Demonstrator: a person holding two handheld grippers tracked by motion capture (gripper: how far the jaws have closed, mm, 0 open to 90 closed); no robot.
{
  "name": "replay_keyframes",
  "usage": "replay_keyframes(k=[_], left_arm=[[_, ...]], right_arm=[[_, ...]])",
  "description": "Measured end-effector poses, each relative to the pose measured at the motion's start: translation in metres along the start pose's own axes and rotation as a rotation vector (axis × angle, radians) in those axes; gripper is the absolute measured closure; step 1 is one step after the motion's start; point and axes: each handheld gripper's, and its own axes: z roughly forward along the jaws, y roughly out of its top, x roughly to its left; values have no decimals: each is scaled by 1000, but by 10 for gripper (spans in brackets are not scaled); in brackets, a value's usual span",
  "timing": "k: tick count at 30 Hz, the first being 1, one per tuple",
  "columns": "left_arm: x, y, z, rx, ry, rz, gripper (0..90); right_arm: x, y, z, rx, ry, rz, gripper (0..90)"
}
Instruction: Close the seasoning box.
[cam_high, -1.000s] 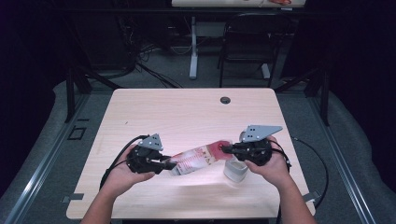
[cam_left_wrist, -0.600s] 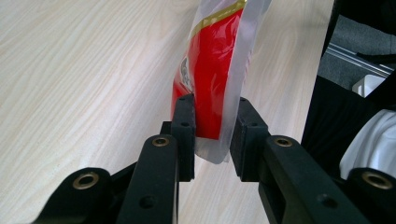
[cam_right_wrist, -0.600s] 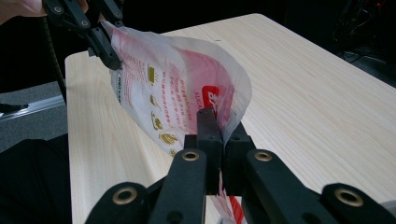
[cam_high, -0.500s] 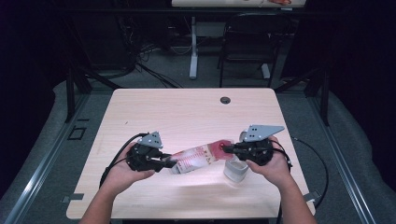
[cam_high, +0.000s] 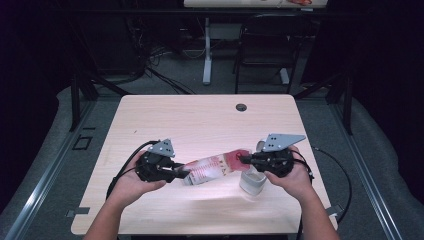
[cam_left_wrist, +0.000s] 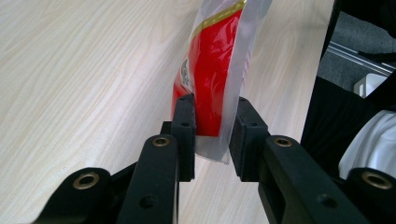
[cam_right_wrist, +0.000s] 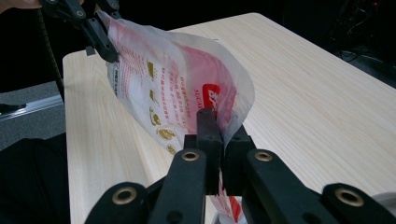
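Nothing has shifted: your left gripper (cam_high: 176, 172) stays clamped on one end of the red-and-white pouch (cam_high: 215, 167), your right gripper (cam_high: 248, 160) pinching the other, bag stretched just above the table (cam_high: 200, 120), white cup (cam_high: 252, 182) beneath your right hand.

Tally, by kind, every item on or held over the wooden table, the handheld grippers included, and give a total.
Grippers: 2, left gripper and right gripper
Red and white plastic pouch: 1, held between them
White container: 1, under the right gripper
Total: 4
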Motion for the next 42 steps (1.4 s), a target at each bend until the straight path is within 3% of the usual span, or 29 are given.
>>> replay_keyframes(k=[42], left_arm=[[-2, 28, -13, -1, 12, 33, 749]], right_arm=[[-10, -8, -8, -4, 2, 38, 883]])
